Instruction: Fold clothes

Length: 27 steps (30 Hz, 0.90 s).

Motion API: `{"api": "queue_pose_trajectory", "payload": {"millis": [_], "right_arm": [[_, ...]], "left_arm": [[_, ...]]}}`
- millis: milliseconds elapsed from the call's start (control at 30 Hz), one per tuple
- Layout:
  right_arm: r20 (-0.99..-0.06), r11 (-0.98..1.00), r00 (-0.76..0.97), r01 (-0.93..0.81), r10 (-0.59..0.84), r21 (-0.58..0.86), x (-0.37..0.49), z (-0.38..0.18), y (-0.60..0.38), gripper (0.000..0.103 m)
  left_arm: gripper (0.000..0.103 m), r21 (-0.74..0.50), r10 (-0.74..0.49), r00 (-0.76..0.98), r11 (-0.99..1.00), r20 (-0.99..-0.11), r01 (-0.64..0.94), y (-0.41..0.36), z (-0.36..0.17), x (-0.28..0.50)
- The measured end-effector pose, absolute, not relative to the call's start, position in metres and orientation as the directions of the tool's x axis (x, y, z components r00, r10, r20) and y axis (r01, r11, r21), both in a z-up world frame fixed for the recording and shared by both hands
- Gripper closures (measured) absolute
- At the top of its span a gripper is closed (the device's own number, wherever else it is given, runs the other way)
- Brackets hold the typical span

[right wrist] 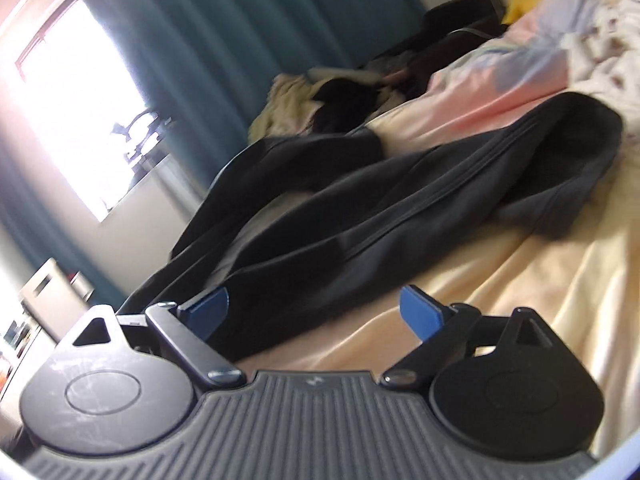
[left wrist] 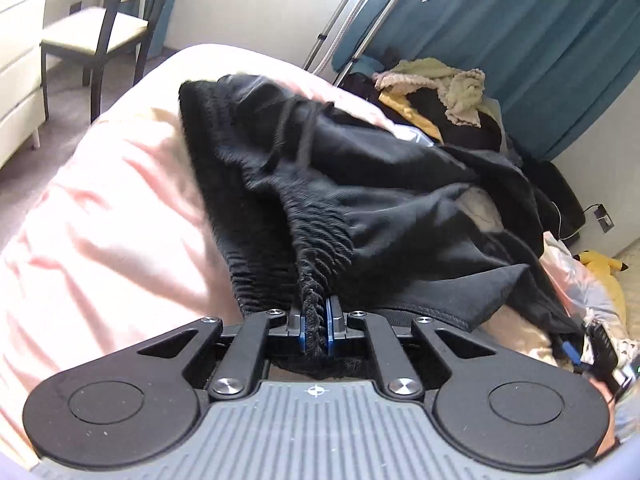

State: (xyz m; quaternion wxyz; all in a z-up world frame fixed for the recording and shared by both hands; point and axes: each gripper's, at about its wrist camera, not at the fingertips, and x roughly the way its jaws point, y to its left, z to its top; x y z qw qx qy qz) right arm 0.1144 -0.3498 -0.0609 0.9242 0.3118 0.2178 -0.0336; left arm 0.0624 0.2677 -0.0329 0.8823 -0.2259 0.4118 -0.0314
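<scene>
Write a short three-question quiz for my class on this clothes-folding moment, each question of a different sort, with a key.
1. True or false: the left claw is shut on the ribbed waistband of the black garment.
2. Multiple choice: the right claw is A) shut on the garment, B) open with black cloth lying between its blue pads, C) holding the yellow plush toy.
3. Fill in: the garment lies on a pale pink and cream ____.

Key: 1 true; 2 B; 3 bedspread.
</scene>
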Motion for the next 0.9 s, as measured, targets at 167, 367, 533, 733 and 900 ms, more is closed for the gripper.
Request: {"api": "queue_pose_trajectory", "payload": {"millis": [167, 367, 533, 733, 900], "right_arm": [[-0.436, 0.759, 0.897, 0.229, 0.079, 0.61, 0.116, -0.069, -0.365, 0.009], [-0.419, 0.698, 0.906, 0.258, 0.066, 0.668, 0.11, -0.069, -0.384, 0.009], [-0.433, 0.691, 0.9, 0.287, 0.043, 0.664, 0.107, -0.068, -0.386, 0.009], [-0.444, 0.697, 0.896, 0.315, 0.005, 0.644, 0.104, -0.063, -0.392, 0.009], [-0.424, 0.699, 0.905, 0.324, -0.032, 0.638, 0.089, -0.056, -0.401, 0.009]], "left_arm": [[0.079, -0.446, -0.208, 0.709, 0.879, -0.674, -0.167, 0.269, -0.072, 0.05], [0.038, -0.466, -0.156, 0.748, 0.856, -0.646, -0.224, 0.266, -0.057, 0.024], [0.024, -0.417, -0.132, 0.799, 0.895, -0.587, -0.158, 0.247, -0.007, 0.006], [0.025, -0.346, -0.269, 0.791, 0.935, -0.549, 0.078, 0.154, 0.021, 0.05], [0.026, -0.274, -0.359, 0.738, 0.931, -0.572, 0.241, 0.05, 0.006, 0.105]]}}
